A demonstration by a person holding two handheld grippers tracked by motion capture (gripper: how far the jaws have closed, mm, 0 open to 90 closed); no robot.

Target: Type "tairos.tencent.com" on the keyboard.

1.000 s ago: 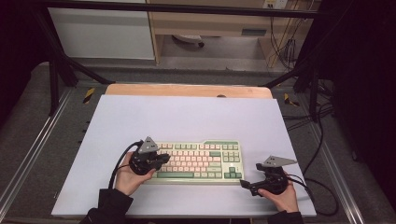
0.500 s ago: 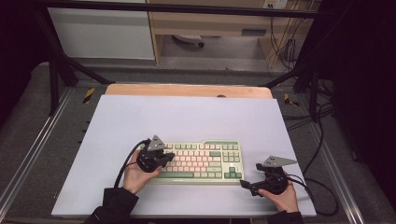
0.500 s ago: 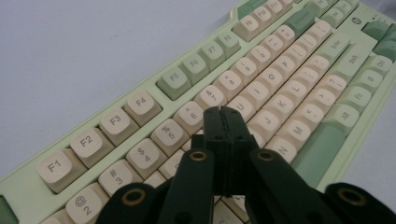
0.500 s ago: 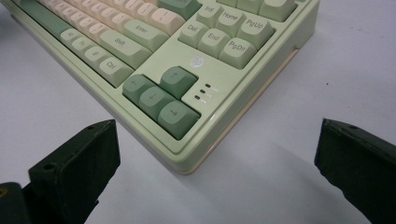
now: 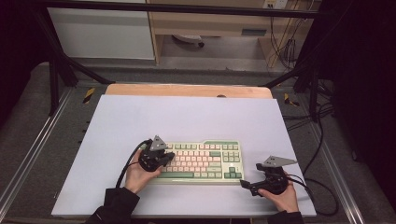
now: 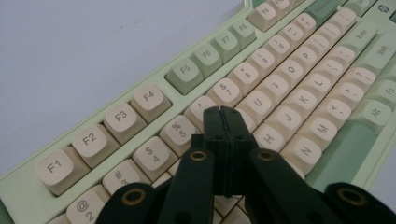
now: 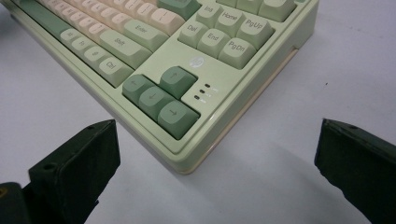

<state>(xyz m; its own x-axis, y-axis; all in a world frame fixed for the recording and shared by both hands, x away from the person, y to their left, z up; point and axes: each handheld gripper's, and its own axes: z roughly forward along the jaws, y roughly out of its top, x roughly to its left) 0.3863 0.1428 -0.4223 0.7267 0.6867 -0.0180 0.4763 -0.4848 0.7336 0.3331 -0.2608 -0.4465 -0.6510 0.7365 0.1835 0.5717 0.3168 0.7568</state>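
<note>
Since the earlier high view the left gripper point(image 5: 164, 157) has moved from the keyboard's point(image 5: 205, 161) left edge in over its left keys, while the right gripper point(image 5: 247, 184) has kept its place off the near right corner. The left jaws have just been closing and now meet, with nothing between them. The keyboard lies unmoved on the white mat point(image 5: 187, 116), toward its near edge. The high view gives the layout: a hand behind each gripper, cables trailing back, the grey plates on top. The left gripper view adds what that one cannot: the left gripper's point(image 6: 225, 122) shut tips sit over the number row, about at the 6 key point(image 6: 201, 108), whether pressing it I cannot tell. In the right gripper view the right gripper point(image 7: 215, 154) stands wide open, holding nothing, its jaws either side of the keyboard's point(image 7: 219, 88) corner below the arrow keys point(image 7: 159, 95), clear of both.
</note>
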